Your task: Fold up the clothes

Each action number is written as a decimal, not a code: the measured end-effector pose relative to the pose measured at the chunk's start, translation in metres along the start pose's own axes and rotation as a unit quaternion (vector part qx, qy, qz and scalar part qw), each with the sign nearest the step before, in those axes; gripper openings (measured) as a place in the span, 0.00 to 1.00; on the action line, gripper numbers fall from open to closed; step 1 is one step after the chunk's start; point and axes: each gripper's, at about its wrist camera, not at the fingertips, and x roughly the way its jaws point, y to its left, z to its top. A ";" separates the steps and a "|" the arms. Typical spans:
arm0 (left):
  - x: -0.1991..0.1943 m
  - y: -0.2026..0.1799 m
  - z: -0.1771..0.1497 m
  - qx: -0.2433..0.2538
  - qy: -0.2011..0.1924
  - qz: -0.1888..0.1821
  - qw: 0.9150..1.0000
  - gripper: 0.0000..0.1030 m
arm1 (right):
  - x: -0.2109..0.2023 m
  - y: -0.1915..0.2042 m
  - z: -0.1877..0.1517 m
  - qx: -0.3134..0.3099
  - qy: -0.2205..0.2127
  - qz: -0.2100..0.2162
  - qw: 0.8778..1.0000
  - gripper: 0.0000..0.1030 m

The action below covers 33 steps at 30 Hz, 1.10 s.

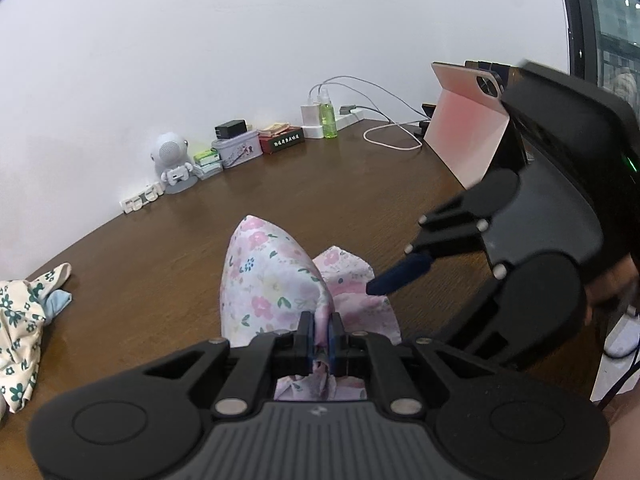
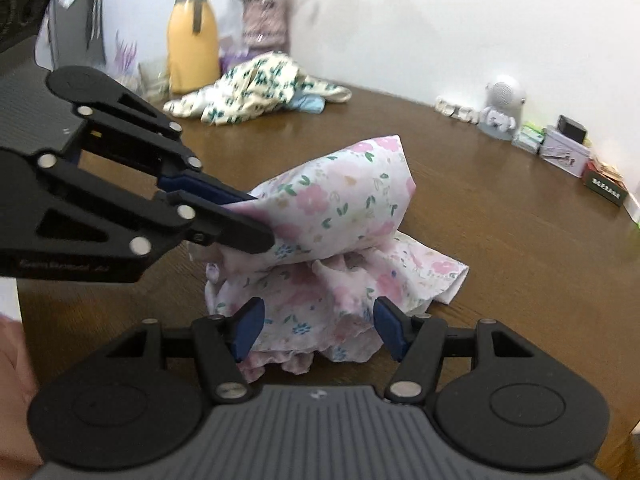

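The brown table [image 1: 340, 200] carried a pink floral garment [image 2: 340, 216], bunched near its front edge. A second, green-flowered garment [image 2: 256, 88] lay well apart toward the far side. The left tongs [image 1: 321, 338] were clenched on a raised fold of the pink garment, lifting it into a peak above the rest. The right tongs [image 2: 318, 328] stood released, jaws spread wide just over the garment's near hem, with cloth showing between the blue pads [image 2: 248, 326].
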 end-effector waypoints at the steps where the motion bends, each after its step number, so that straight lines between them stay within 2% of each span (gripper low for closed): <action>1: 0.001 0.000 0.000 -0.001 0.001 -0.001 1.000 0.05 | 0.001 0.001 -0.004 0.009 -0.008 -0.002 1.000 0.60; 6: 0.005 0.000 0.000 0.000 0.004 -0.001 1.000 0.05 | 0.002 -0.007 -0.012 0.047 -0.029 0.009 0.998 0.60; 25: 0.023 -0.004 -0.009 0.020 0.041 -0.005 0.999 0.05 | -0.008 -0.004 -0.019 0.046 -0.043 0.011 0.998 0.60; 33: 0.025 -0.011 -0.008 0.039 0.041 -0.004 0.998 0.05 | -0.020 -0.007 -0.021 0.037 -0.061 -0.004 0.997 0.60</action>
